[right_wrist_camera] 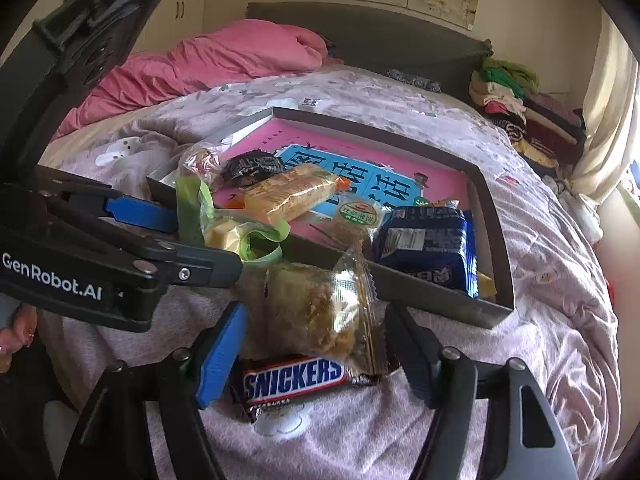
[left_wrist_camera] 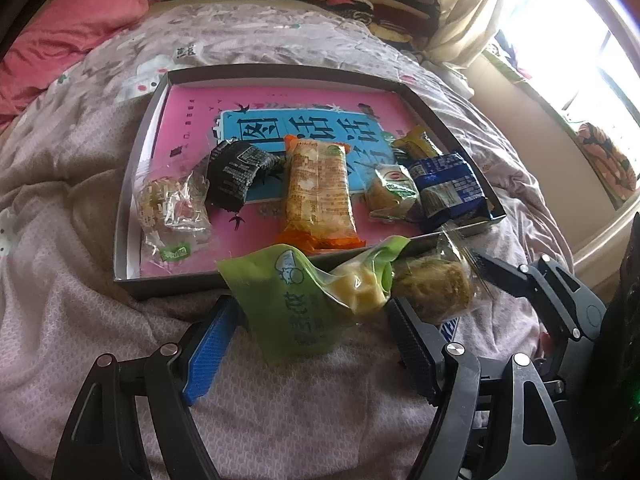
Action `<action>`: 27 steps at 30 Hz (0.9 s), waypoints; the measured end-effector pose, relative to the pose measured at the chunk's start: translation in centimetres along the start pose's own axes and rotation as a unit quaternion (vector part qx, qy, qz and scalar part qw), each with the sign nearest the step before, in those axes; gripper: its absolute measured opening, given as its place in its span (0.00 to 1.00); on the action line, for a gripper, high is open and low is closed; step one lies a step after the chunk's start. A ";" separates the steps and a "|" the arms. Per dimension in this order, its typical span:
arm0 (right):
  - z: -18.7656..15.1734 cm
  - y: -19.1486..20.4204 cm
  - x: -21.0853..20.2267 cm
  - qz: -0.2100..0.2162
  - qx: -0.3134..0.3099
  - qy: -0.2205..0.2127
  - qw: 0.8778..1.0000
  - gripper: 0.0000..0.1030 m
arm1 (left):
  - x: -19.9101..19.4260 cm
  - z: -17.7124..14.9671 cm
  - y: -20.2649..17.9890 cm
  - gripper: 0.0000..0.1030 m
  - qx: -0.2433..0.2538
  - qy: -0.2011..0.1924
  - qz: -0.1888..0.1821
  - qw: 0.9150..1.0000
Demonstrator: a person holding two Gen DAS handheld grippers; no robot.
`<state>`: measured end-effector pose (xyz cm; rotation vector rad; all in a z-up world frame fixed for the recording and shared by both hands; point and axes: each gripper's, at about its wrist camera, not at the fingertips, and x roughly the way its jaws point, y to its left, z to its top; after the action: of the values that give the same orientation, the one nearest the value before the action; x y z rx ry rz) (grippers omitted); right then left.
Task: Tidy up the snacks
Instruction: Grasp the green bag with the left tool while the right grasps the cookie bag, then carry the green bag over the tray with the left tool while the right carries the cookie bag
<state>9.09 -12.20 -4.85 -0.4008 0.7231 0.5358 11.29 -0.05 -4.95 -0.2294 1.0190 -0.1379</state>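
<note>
Your left claw (left_wrist_camera: 308, 312) had the green packet (left_wrist_camera: 288, 300) between its fingers, apparently clamped, and held it just short of the tray's near rim (left_wrist_camera: 168, 280), likely so it could go over the edge to join the snacks lined up inside. Your right claw (right_wrist_camera: 316, 336) straddled the clear-wrapped cake (right_wrist_camera: 320, 312) above the Snickers bar (right_wrist_camera: 296, 380) on the bed; whether its pads pressed I could not tell. Both pieces sat outside the tray, apparently next to be sorted.
</note>
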 end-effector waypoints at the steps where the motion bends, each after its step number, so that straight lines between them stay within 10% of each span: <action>1: 0.1 0.1 0.3 0.000 -0.003 0.001 1.000 0.65 | 0.1 0.0 0.1 0.76 -0.002 -0.001 0.000 1.000; 14: -0.2 0.3 1.7 0.053 0.008 0.007 0.999 0.30 | 0.9 0.2 0.0 0.77 -0.016 0.006 -0.017 1.000; 27: -1.5 -3.7 -0.9 0.089 0.110 -0.020 0.990 0.29 | 1.8 0.3 -0.8 0.68 -0.025 0.014 -0.015 0.999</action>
<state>9.93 -16.21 -4.59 -0.1201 0.7742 0.6228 12.50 -1.17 -6.11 -0.2895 1.0490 -0.1422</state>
